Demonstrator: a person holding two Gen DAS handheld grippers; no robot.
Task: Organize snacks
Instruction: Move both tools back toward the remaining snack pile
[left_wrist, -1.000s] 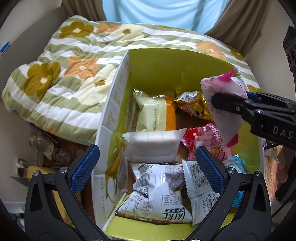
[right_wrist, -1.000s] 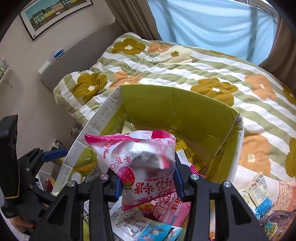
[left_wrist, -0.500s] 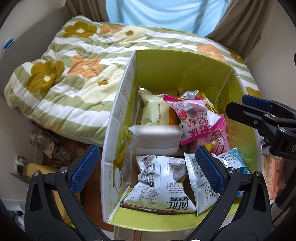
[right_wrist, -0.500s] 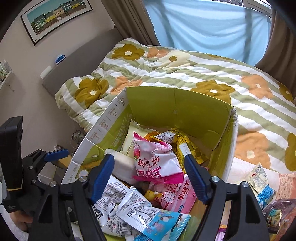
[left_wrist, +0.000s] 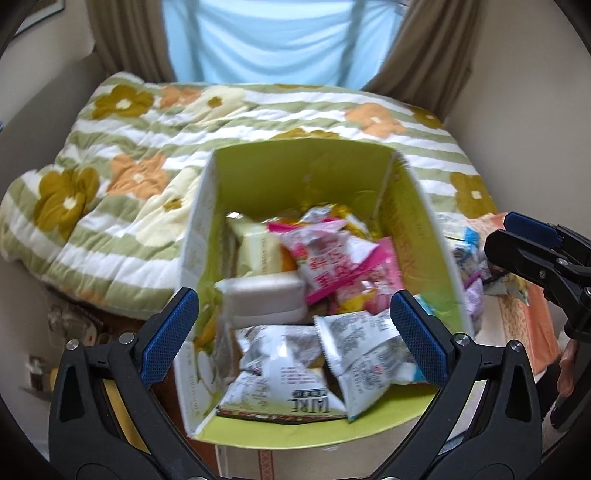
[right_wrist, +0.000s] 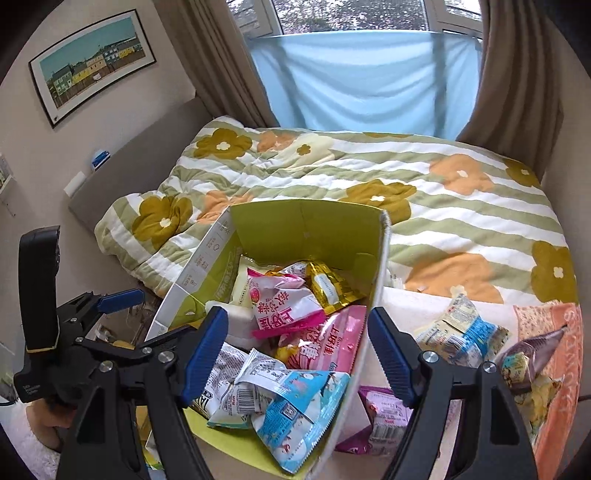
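**Snack box on the bed, both grippers empty above it**

Green-striped, flower-printed quilt (right_wrist: 424, 206) covers the bed, with a pale blue curtain (right_wrist: 365, 85) behind it and a framed picture (right_wrist: 92, 62) on the wall to the left. At the quilt's near edge stands the open cardboard box (right_wrist: 306, 225), green inside. A pink strawberry packet (right_wrist: 280, 306) lies on top of the heap within, resting against a gold packet (right_wrist: 328, 288) and a larger pink packet (right_wrist: 332, 343); grey-and-white packets (left_wrist: 280, 354) and a white block (left_wrist: 262, 299) fill the near side. More snacks lie outside the box to its right: a blue-and-white packet (right_wrist: 461, 332) and a purple packet (right_wrist: 384, 417) on an orange cloth (right_wrist: 554, 369).

Both grippers hang above the box's near half. The left gripper (left_wrist: 295, 332) has its jaws wide, nothing between them. The right gripper (right_wrist: 295, 354) has its jaws parted and empty too.
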